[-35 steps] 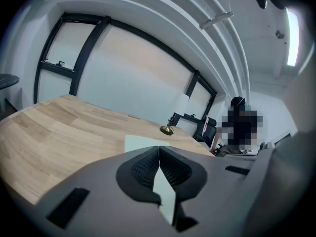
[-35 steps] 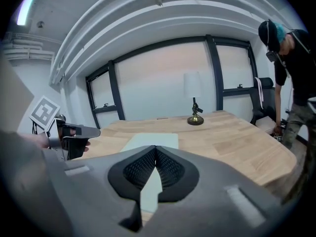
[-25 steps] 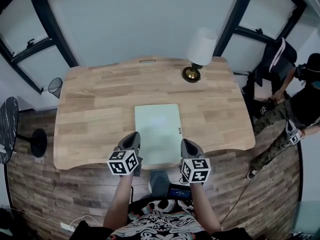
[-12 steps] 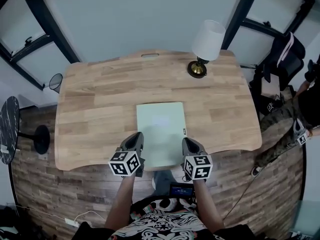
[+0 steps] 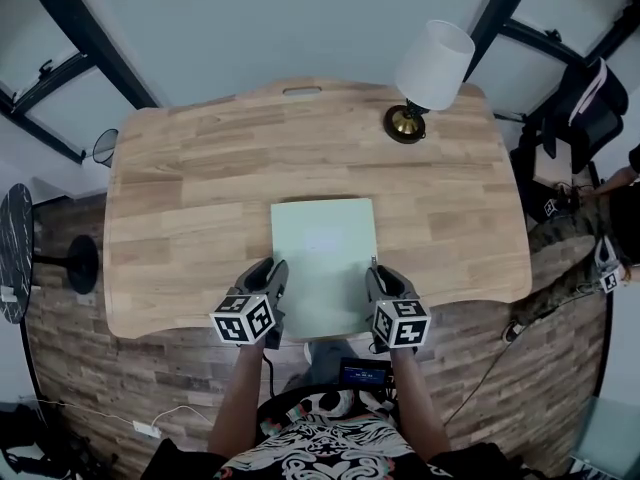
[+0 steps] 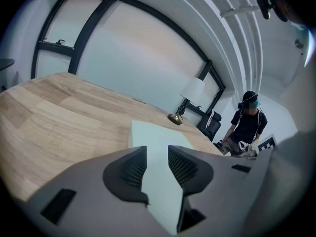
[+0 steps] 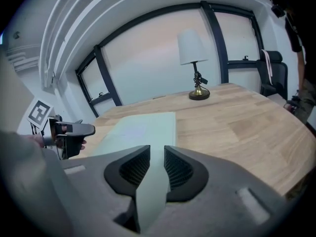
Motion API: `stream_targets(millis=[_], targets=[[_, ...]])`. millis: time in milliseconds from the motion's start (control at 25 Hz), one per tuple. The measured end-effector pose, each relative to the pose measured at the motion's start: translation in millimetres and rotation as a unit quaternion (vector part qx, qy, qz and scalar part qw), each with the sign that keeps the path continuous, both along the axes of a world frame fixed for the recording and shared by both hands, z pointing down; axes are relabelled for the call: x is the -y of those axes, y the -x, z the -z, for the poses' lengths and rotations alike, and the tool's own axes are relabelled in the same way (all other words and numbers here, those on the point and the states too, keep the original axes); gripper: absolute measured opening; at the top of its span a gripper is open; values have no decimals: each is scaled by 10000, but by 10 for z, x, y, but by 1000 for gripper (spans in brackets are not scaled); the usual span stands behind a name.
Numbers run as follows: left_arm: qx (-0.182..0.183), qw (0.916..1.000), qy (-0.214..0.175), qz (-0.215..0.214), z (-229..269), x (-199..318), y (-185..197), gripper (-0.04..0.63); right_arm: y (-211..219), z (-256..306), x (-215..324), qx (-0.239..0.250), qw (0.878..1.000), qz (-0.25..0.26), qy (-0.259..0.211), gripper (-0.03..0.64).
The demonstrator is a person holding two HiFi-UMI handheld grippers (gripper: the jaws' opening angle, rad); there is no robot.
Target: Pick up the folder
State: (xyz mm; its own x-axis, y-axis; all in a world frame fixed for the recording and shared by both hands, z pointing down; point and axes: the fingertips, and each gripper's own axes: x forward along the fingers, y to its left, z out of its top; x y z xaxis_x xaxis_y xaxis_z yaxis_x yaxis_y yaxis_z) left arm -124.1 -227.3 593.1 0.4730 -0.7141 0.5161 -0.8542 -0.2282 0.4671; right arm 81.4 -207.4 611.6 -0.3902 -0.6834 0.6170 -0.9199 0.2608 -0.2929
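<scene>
A pale green folder (image 5: 325,253) lies flat on the wooden table (image 5: 190,198), its near edge over the table's front edge. My left gripper (image 5: 273,271) hovers at the folder's near left corner and my right gripper (image 5: 377,274) at its near right corner. In the left gripper view the jaws (image 6: 157,164) are opening, and the folder (image 6: 158,135) shows through the gap without either pad pressing on it. In the right gripper view the jaws (image 7: 157,167) are also opening, more narrowly, with the folder's (image 7: 143,127) right edge between them.
A brass-footed lamp (image 5: 428,73) with a white shade stands at the table's far right. A person (image 6: 247,125) and a dark chair (image 5: 585,108) are beyond the right end. A round black side table (image 5: 15,253) stands at the left.
Both grippers have come down and slightly forward, closer to the folder's near corners. The folder has not moved.
</scene>
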Motion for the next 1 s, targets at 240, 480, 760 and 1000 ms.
stream_targets(millis=[240, 480, 760, 1000], targets=[[-140, 9990, 415, 92, -249, 45, 44, 229, -31, -159, 117, 191, 9995, -45, 233, 187], [-592, 9955, 728, 113, -424, 78, 32, 273, 3, -371, 185, 686, 9955, -11, 647, 269], [-616, 9929, 988, -228, -578, 97, -74, 305, 108, -420, 233, 1531, 9833, 121, 977, 285], [-336, 9937, 1060, -165, -677, 102, -94, 304, 132, -501, 266, 1168, 9857, 177, 1203, 285]])
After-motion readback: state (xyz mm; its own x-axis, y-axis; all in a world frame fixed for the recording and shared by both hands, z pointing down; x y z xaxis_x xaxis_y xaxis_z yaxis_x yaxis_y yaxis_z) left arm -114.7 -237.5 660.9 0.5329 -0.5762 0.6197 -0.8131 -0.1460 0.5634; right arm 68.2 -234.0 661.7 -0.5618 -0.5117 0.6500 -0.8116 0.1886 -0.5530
